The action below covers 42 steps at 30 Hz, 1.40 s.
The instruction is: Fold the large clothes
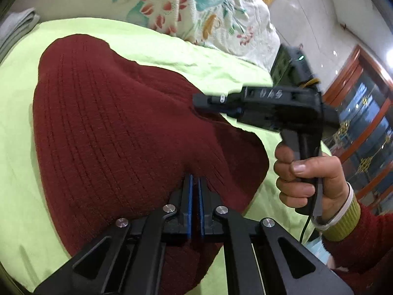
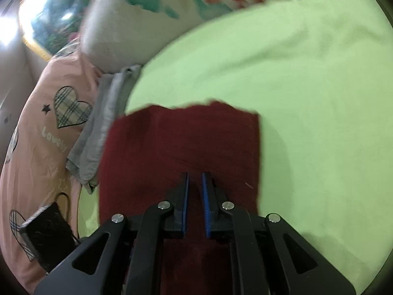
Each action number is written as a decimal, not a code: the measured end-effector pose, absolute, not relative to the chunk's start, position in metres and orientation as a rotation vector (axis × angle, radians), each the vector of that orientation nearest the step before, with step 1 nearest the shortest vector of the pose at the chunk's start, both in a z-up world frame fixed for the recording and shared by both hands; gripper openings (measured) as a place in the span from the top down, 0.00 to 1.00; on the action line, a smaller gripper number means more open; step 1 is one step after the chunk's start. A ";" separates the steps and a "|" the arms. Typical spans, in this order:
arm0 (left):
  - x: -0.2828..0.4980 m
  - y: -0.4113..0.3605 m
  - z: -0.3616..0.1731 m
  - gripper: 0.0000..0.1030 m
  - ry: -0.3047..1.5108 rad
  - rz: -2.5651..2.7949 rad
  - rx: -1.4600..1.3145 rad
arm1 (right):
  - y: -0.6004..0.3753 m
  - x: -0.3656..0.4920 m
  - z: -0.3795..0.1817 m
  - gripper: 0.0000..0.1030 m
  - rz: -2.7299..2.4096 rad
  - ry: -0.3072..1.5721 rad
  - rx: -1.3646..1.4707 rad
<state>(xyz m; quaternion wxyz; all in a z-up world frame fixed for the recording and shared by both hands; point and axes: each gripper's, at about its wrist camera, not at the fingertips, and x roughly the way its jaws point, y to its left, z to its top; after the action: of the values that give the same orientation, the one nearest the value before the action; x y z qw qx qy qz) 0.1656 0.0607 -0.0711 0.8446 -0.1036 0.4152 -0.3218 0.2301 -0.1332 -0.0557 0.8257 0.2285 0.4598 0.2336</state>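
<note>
A dark red knitted sweater (image 1: 118,113) lies spread on the light green bed sheet (image 1: 152,46). In the left wrist view my left gripper (image 1: 195,179) has its blue pads almost together, pinching a pucker of the sweater near its lower edge. My right gripper (image 1: 199,102), held by a person's hand (image 1: 307,179), rests its tips on the sweater's right side. In the right wrist view the right gripper (image 2: 195,175) stands with a narrow gap, and the sweater (image 2: 176,142) is bunched between its pads. The sweater's straight far edge lies on the green sheet (image 2: 294,98).
A floral quilt (image 1: 196,7) is piled at the head of the bed. A folded grey cloth (image 2: 103,123) and a pink heart-print cover (image 2: 44,123) lie left of the sweater, with a black device (image 2: 46,236) on the pink cover. A wooden glass-fronted cabinet (image 1: 363,123) stands beside the bed.
</note>
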 end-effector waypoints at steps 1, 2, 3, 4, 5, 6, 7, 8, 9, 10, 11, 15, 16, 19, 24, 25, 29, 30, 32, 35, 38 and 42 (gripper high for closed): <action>0.166 0.061 -0.072 0.96 0.877 -0.675 -0.226 | -0.124 0.234 -0.049 0.82 0.526 0.967 0.478; 0.166 0.059 -0.071 0.96 0.875 -0.668 -0.228 | -0.117 0.239 -0.046 0.77 0.538 0.965 0.473; 0.166 0.059 -0.071 0.96 0.874 -0.661 -0.228 | -0.105 0.247 -0.044 0.75 0.549 0.969 0.451; 0.167 0.058 -0.071 0.96 0.875 -0.655 -0.228 | -0.096 0.255 -0.046 0.71 0.565 0.984 0.432; 0.166 0.059 -0.071 0.96 0.875 -0.650 -0.232 | -0.088 0.260 -0.050 0.70 0.579 1.005 0.422; 0.166 0.060 -0.071 0.96 0.874 -0.640 -0.237 | -0.081 0.269 -0.060 0.71 0.574 1.042 0.412; 0.166 0.061 -0.072 0.97 0.874 -0.633 -0.242 | -0.076 0.275 -0.072 0.71 0.549 1.078 0.390; 0.166 0.063 -0.073 0.97 0.876 -0.621 -0.243 | -0.074 0.279 -0.080 0.74 0.544 1.080 0.389; 0.165 0.065 -0.074 0.97 0.879 -0.614 -0.244 | -0.075 0.280 -0.083 0.74 0.544 1.066 0.395; 0.166 0.065 -0.075 0.97 0.884 -0.615 -0.248 | -0.076 0.280 -0.082 0.74 0.539 1.062 0.394; 0.168 0.065 -0.074 0.97 0.891 -0.615 -0.250 | -0.076 0.280 -0.080 0.74 0.532 1.062 0.393; 0.161 0.068 -0.056 0.97 0.881 -0.603 -0.244 | -0.088 0.260 -0.059 0.71 0.522 1.014 0.405; 0.156 0.070 -0.051 0.97 0.868 -0.605 -0.246 | -0.096 0.252 -0.053 0.71 0.527 0.996 0.419; 0.148 0.084 -0.039 0.97 0.842 -0.578 -0.269 | -0.118 0.231 -0.042 0.71 0.536 0.959 0.464; 0.146 0.111 -0.030 0.97 0.802 -0.532 -0.347 | -0.139 0.188 -0.038 0.71 0.559 0.951 0.482; 0.146 0.114 -0.030 0.97 0.798 -0.539 -0.362 | -0.142 0.179 -0.039 0.71 0.574 0.949 0.478; 0.148 0.108 -0.043 0.97 0.832 -0.491 -0.308 | -0.148 0.161 -0.055 0.71 0.555 0.978 0.428; 0.150 0.107 -0.051 0.98 0.854 -0.489 -0.309 | -0.150 0.161 -0.064 0.71 0.533 0.998 0.421; 0.152 0.110 -0.061 0.98 0.870 -0.503 -0.352 | -0.153 0.162 -0.075 0.73 0.527 1.010 0.449; 0.154 0.115 -0.065 0.99 0.868 -0.509 -0.382 | -0.151 0.161 -0.076 0.73 0.519 0.995 0.423; 0.150 0.114 -0.067 0.99 0.866 -0.507 -0.371 | -0.151 0.160 -0.077 0.74 0.512 0.997 0.431; 0.143 0.113 -0.066 0.99 0.857 -0.491 -0.359 | -0.150 0.157 -0.071 0.71 0.506 1.006 0.456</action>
<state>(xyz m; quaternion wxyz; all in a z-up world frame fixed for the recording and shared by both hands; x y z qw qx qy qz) 0.1426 0.1129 -0.0658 0.8651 -0.1716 0.4090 -0.2342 0.1569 -0.1503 -0.0715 0.8212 0.2142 0.4726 0.2376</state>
